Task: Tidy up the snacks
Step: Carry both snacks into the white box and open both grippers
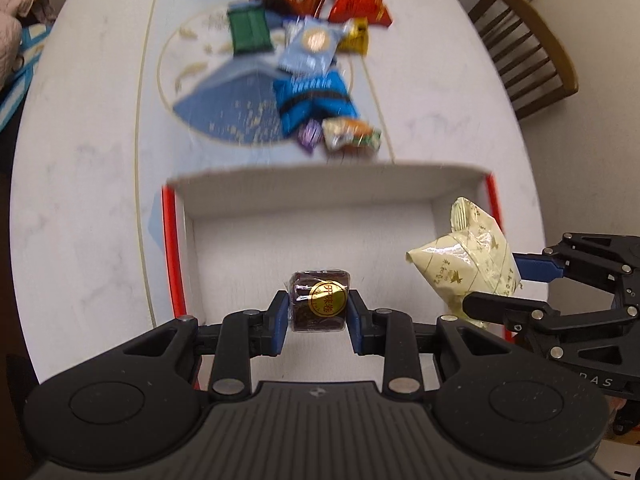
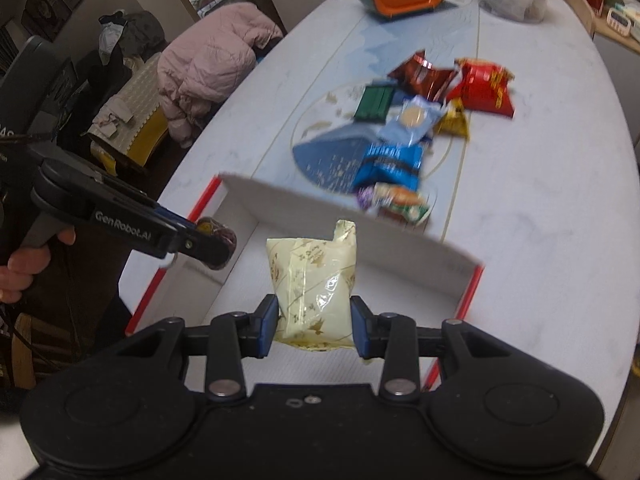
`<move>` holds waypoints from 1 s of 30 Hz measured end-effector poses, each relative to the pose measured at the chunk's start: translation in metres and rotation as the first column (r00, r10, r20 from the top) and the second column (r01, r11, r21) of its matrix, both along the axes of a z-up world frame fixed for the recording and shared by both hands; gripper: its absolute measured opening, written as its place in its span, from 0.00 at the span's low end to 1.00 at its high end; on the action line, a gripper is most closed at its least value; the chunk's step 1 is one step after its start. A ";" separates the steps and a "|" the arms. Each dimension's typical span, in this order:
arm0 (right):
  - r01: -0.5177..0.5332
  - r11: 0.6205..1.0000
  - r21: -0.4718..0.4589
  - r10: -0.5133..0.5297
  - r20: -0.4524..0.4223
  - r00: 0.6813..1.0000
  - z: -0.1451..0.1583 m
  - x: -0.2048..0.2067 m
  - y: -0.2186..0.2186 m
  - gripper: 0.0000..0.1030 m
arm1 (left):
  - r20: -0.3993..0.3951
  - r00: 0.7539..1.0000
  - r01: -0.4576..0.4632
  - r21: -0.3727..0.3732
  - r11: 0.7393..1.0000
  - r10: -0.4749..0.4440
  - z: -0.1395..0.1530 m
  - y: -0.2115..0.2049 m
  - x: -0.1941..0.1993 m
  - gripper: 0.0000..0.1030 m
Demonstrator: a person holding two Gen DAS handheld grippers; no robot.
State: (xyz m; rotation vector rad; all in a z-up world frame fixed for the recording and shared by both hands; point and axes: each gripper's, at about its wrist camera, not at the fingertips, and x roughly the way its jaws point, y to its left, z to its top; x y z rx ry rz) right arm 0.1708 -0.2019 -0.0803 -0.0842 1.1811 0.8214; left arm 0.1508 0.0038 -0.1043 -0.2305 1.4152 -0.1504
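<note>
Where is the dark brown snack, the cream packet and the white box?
dark brown snack (image 1: 319,304), left wrist view, on its gold sticker.
cream packet (image 2: 314,280), right wrist view, on its middle.
white box (image 1: 312,188), left wrist view, on its far wall.

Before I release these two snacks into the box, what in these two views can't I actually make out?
- Box near wall and front floor: hidden by the gripper bodies in both views.
- Snack pile labels, e.g. blue packet: motion-blurred in both views.
- Cream packet lower end: hidden behind the right hand-held gripper.
- Dark wrapped cube: in the right wrist view mostly hidden by the left hand-held gripper.
- Right box wall: cut off behind the cream packet in the left wrist view.
</note>
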 end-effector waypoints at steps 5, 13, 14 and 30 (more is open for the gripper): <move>0.010 0.999 -0.038 -0.012 -0.045 0.999 -0.031 -0.017 0.006 0.36 | -0.019 1.000 0.007 0.023 1.000 -0.006 -0.025 -0.009 -0.017 0.29; 0.012 0.992 -0.122 -0.020 -0.067 0.998 -0.069 -0.038 0.022 0.36 | -0.047 0.998 0.041 0.097 0.994 -0.036 -0.060 -0.025 -0.031 0.29; 0.011 0.991 -0.131 -0.020 -0.068 0.997 -0.072 -0.040 0.024 0.36 | -0.052 0.998 0.048 0.103 0.993 -0.043 -0.063 -0.027 -0.032 0.29; 0.012 0.978 -0.207 -0.027 -0.072 0.997 -0.095 -0.056 0.033 0.37 | -0.098 0.992 0.087 0.126 0.988 -0.075 -0.095 -0.043 -0.032 0.29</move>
